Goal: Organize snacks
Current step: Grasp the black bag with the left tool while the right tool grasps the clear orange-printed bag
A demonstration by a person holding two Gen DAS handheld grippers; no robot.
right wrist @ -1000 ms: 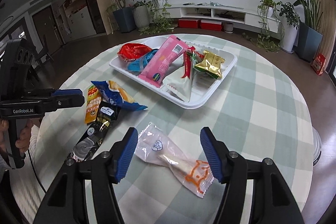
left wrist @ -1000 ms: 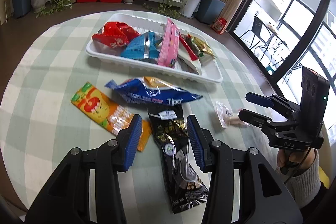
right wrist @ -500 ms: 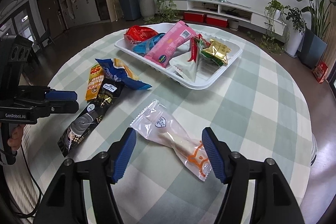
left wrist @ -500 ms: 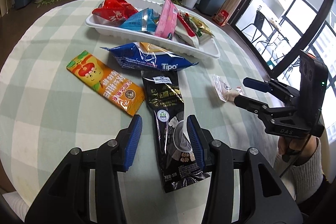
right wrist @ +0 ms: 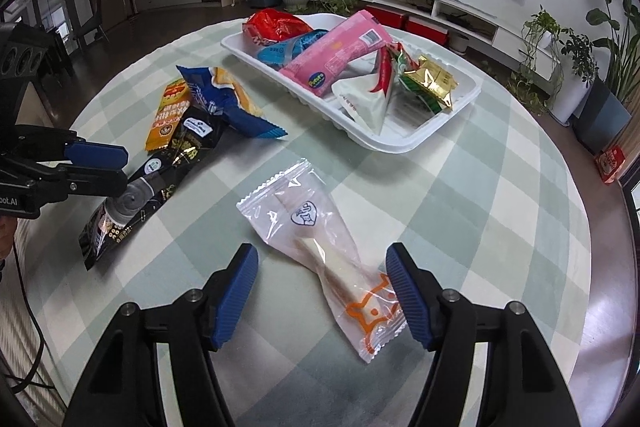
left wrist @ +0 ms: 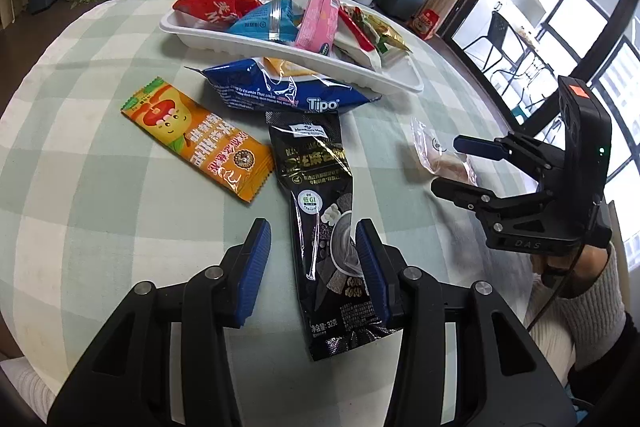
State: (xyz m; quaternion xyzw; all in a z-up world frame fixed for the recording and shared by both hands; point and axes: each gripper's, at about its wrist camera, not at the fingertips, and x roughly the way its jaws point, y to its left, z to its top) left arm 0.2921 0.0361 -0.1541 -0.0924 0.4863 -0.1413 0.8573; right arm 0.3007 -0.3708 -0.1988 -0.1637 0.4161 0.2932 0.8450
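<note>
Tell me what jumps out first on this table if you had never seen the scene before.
The white tray at the far side, heaped with bright packets, a pink one lying across the pile. Nearer, four snacks lie loose on the checked tablecloth: an orange packet, a blue Tipo bag, a black sachet between the open left gripper jaws, and a clear wrapped snack between the open right gripper jaws.

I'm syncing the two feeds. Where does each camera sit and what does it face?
Left wrist: on the left gripper, looking down at the black packet; right gripper and sleeve show.
Right wrist: on the right gripper, over the clear packet; left gripper shows.
Shared: white tray, checked tablecloth.
</note>
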